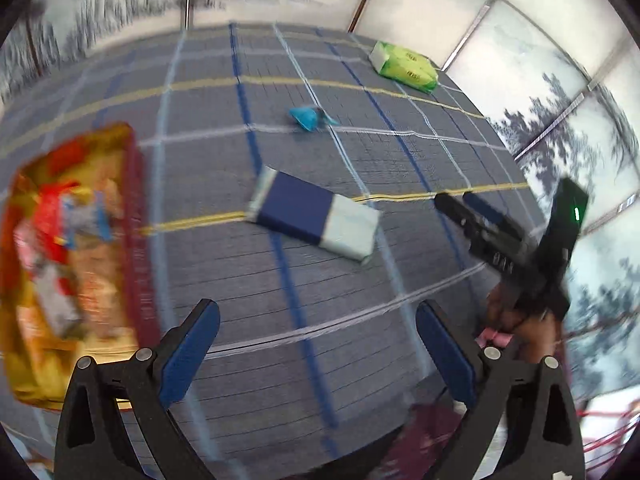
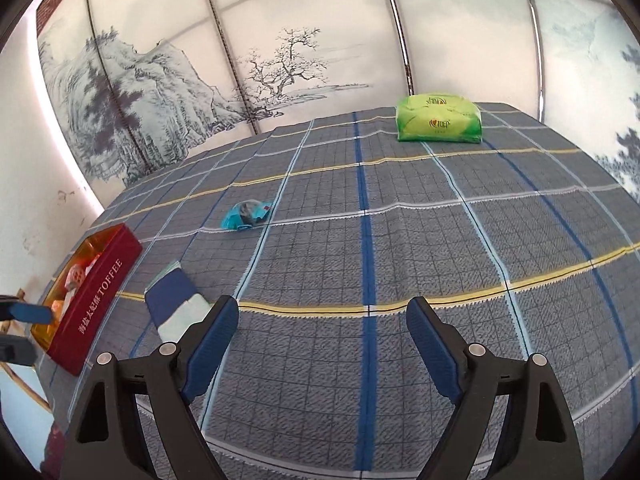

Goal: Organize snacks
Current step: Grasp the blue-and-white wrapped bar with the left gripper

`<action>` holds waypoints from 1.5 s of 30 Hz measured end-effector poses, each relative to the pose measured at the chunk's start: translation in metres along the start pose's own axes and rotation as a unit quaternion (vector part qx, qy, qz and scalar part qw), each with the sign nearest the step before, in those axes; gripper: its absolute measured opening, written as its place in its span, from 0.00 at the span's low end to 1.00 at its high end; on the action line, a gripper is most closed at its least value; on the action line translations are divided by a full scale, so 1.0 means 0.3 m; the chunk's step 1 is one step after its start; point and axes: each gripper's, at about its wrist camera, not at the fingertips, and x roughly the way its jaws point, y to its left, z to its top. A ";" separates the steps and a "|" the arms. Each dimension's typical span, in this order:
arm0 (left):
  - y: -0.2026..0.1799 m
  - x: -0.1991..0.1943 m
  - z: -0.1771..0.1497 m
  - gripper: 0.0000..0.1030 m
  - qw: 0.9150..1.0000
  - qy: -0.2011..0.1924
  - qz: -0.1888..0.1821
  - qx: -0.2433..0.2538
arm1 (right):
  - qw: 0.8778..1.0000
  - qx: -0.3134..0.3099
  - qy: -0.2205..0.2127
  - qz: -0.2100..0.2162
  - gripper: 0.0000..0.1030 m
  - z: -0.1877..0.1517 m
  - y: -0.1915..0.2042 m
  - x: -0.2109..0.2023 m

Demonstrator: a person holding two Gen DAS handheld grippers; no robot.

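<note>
Blue-padded jaws gape empty on both grippers, left gripper [image 1: 318,344] and right gripper [image 2: 322,340], angled down over the plaid tablecloth [image 2: 400,240].

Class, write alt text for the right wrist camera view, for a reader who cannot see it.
The open, empty right gripper hangs over a blue-grey plaid tablecloth. At left stands a red toffee tin holding snacks, with a navy-and-white packet beside it; a small blue wrapper lies mid-table and a green tissue pack at the far edge.
</note>
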 end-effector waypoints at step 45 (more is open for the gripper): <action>0.013 0.309 0.194 0.64 0.982 0.108 0.151 0.046 | 0.994 0.007 0.011 0.107 0.91 0.075 0.016 0.031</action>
